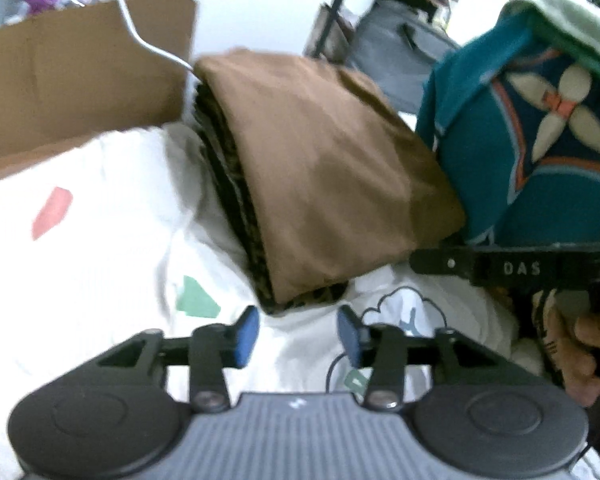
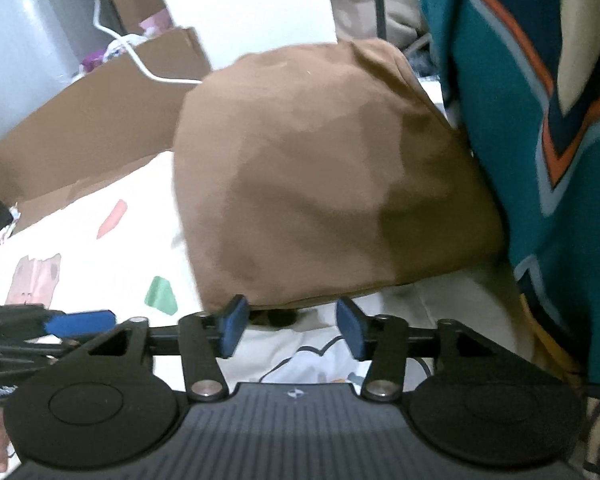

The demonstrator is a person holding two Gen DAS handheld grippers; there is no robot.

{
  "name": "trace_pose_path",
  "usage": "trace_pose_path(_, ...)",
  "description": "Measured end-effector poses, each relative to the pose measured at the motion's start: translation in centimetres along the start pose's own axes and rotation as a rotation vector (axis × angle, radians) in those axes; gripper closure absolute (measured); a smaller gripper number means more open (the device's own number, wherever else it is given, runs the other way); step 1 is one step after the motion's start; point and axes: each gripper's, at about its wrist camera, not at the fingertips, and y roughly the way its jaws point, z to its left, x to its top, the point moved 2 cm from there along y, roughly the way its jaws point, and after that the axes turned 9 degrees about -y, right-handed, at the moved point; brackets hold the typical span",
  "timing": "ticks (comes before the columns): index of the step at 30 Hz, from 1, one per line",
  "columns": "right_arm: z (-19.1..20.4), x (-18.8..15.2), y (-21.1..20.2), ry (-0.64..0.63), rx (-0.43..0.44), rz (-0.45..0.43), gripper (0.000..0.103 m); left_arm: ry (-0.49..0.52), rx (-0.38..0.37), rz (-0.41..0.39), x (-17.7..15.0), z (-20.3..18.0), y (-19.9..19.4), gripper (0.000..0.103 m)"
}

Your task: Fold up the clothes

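A folded brown garment (image 1: 320, 168) lies on top of a stack of darker patterned clothes (image 1: 236, 200) on a white printed sheet (image 1: 92, 256). My left gripper (image 1: 298, 336) is open just in front of the stack's near corner, nothing between its blue pads. In the right wrist view the brown garment (image 2: 320, 184) fills the middle, and my right gripper (image 2: 292, 330) stands open at its near edge, holding nothing. The right gripper's body (image 1: 512, 268) and the hand holding it (image 1: 580, 352) show at the right of the left wrist view. The left gripper's blue finger (image 2: 80, 322) shows at the left of the right wrist view.
A teal patterned cloth pile (image 1: 540, 128) rises right of the brown stack, also the teal cloth (image 2: 540, 140). An open cardboard box (image 1: 72, 80) with a white cable (image 1: 140, 36) sits behind left. A dark shelf frame (image 1: 380, 4) stands at the back.
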Motion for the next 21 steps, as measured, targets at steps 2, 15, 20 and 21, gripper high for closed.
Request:
trace_pose_path(2, 1.0, 0.6, -1.5, -0.007, -0.003, -0.008, 0.029, -0.023, 0.029, -0.030, 0.3, 0.5, -2.0, 0.034)
trace_pose_path(15, 6.1, 4.0, -10.3, 0.143, -0.012, 0.100, 0.001, -0.099, 0.158, -0.172, 2.9, 4.4, -14.6, 0.013)
trace_pose_path(20, 7.5, 4.6, -12.9, 0.223, -0.007, 0.163, 0.001, -0.132, 0.176, -0.246, 3.8, 5.8, -19.7, 0.001)
trace_pose_path(21, 7.8, 4.7, -13.6, 0.230, -0.012, 0.169, 0.001, -0.147, 0.165, -0.244, 3.9, 6.1, -20.5, 0.001)
